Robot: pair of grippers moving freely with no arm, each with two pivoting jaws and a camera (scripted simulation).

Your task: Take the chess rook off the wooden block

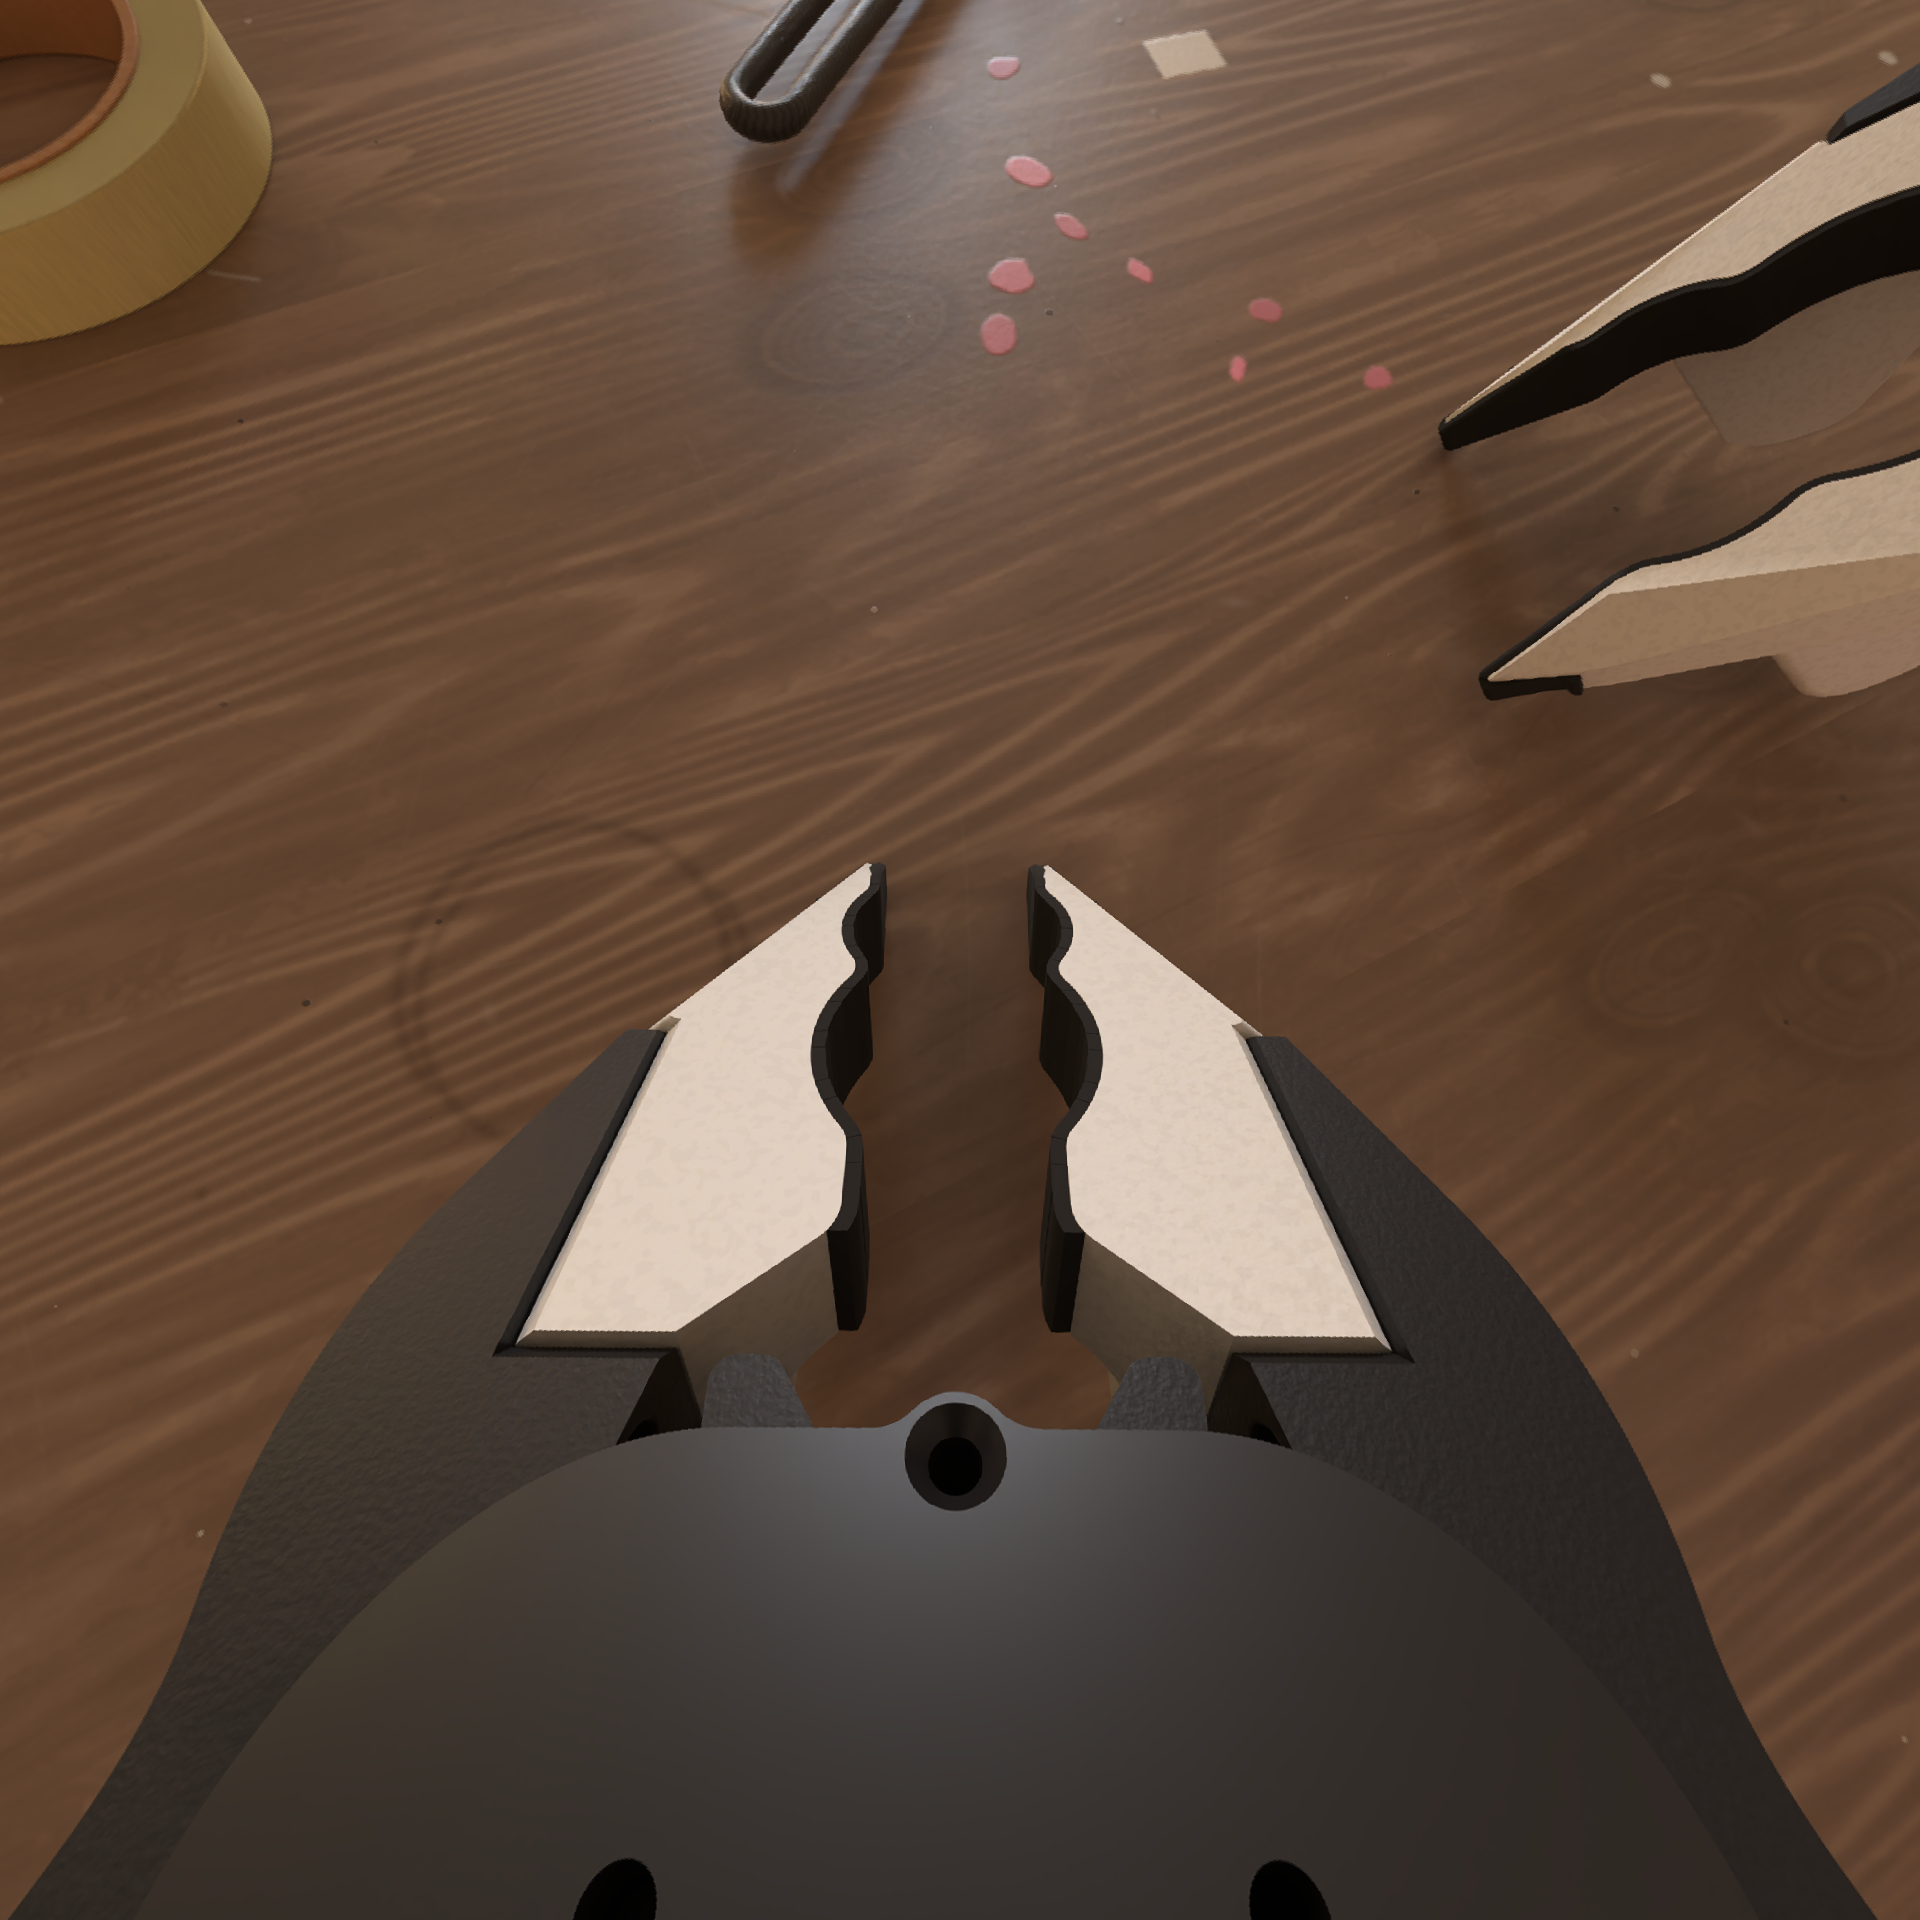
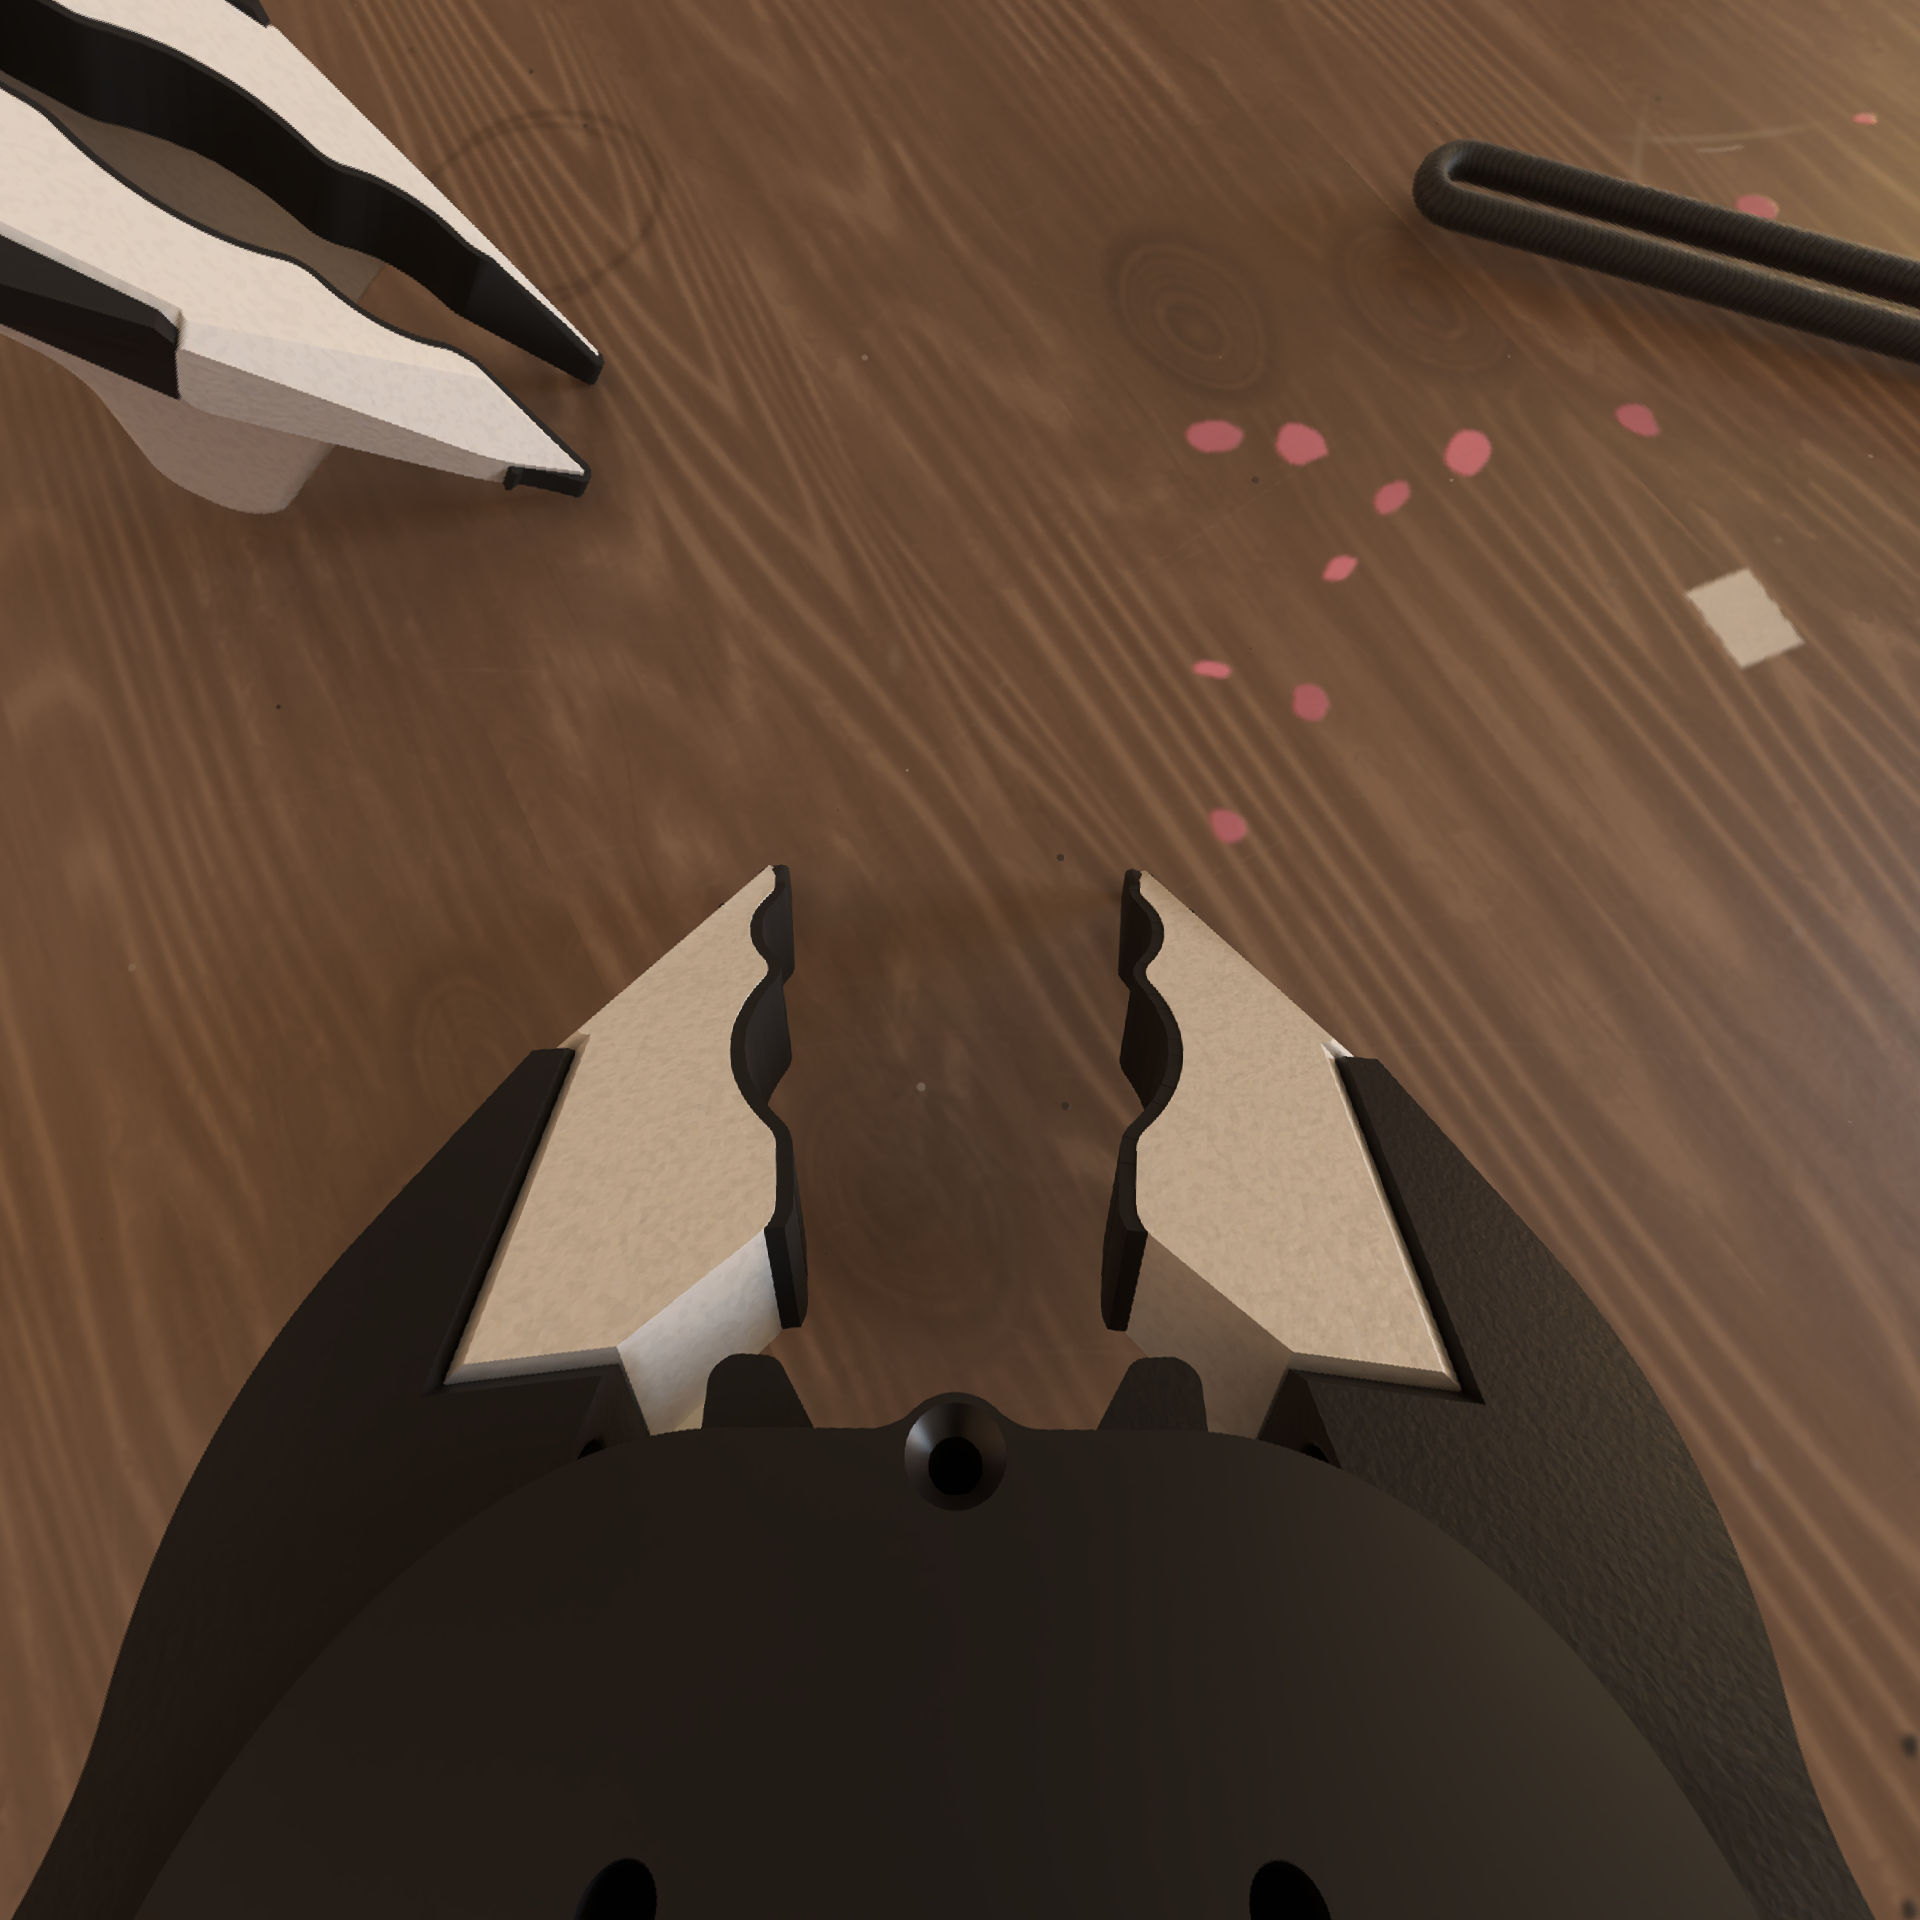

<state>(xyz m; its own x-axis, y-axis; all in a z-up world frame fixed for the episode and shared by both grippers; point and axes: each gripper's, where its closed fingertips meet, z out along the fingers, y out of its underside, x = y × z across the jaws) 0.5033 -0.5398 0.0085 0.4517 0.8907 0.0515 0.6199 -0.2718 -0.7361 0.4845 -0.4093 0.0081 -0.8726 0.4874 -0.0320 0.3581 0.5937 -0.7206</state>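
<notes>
Neither the chess rook nor the wooden block shows in either view. Only the left wrist view catches the yellow tape roll (image 1: 114,177) at far left (the black looped cord (image 1: 790,73) appears in both). The left gripper (image 1: 956,883) stands narrowly parted, empty; the right gripper (image 2: 956,883) gapes wider, holding nothing above the table (image 2: 935,644).

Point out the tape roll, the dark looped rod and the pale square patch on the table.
tape roll (image 1: 156,197), left wrist view, on its yellow outer wall.
dark looped rod (image 2: 1662,244), right wrist view, midway along the loop.
pale square patch (image 2: 1743,617), right wrist view, its centre.
</notes>
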